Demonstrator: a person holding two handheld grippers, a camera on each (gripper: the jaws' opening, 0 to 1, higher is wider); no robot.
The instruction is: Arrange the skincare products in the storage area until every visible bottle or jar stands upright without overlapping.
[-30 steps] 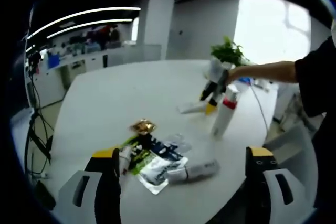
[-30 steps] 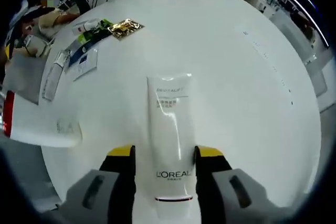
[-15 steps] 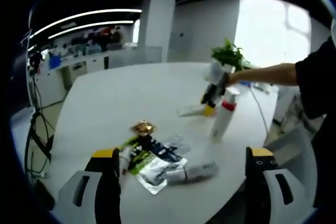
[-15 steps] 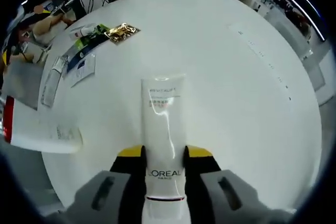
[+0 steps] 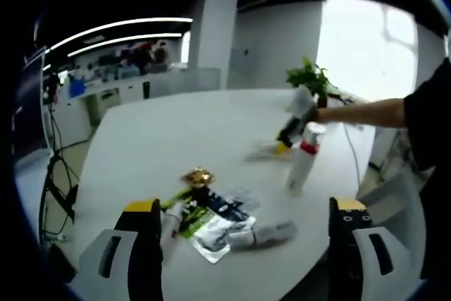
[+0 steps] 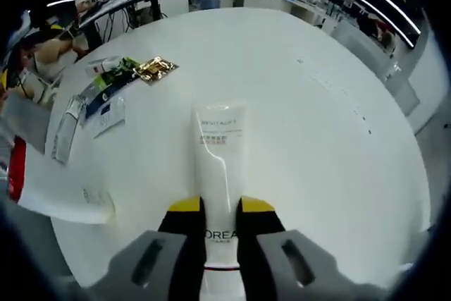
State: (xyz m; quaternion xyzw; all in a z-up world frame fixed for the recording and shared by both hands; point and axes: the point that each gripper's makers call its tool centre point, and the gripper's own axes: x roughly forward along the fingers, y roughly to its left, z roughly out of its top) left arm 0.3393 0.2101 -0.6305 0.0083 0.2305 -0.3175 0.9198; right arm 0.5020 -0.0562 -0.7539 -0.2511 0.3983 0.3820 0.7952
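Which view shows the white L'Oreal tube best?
The right gripper view: the tube runs up the middle, label readable, pinched by the right hand-held gripper. In the left gripper view it is a small blur beside the upright bottle.

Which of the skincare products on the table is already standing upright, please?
The tall white bottle with the red band, beside the right gripper. The sachets and tubes nearer the left gripper lie flat.

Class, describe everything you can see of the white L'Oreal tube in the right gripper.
The white L'Oreal tube is glossy, plastic-looking, with a flat crimped end printed "Revitalift" pointing away and a thin red line near the camera. The right gripper is shut on it, yellow-tipped jaws squeezing its lower body. It extends straight out over the white table.
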